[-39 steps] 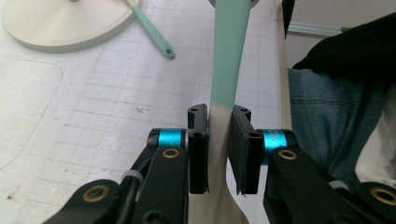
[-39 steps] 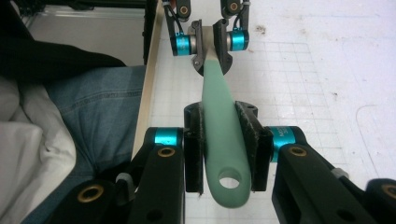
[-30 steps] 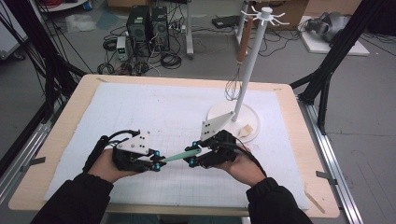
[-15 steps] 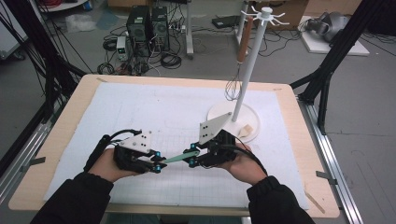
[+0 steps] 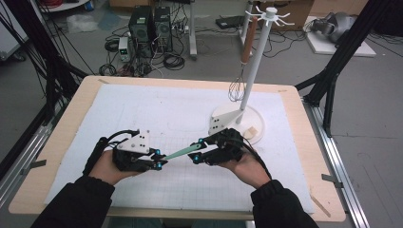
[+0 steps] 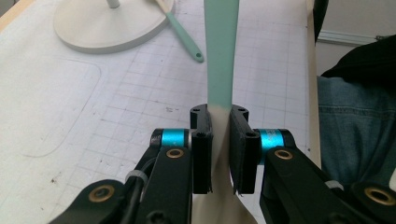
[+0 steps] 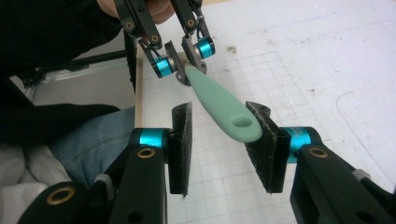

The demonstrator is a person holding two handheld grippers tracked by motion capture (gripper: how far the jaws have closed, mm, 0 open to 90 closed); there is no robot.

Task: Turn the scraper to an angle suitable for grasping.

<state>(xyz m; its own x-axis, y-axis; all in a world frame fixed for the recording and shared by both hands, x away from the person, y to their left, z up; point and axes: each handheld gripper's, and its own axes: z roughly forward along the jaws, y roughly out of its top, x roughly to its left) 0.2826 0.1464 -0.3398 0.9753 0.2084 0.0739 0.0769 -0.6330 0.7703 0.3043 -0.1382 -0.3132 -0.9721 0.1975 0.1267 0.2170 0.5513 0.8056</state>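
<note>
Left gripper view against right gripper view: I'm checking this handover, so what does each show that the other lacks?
Left gripper view: the left gripper shut on the spatula at its cream blade, plus the stand base and a second mint utensil by it. Right gripper view: the right gripper, its jaws just opening, either side of the handle's hanging hole. Both: the mint handle, the gridded mat, the person's jeans.

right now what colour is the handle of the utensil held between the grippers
Mint green handle, clearest in the right gripper view.
</note>
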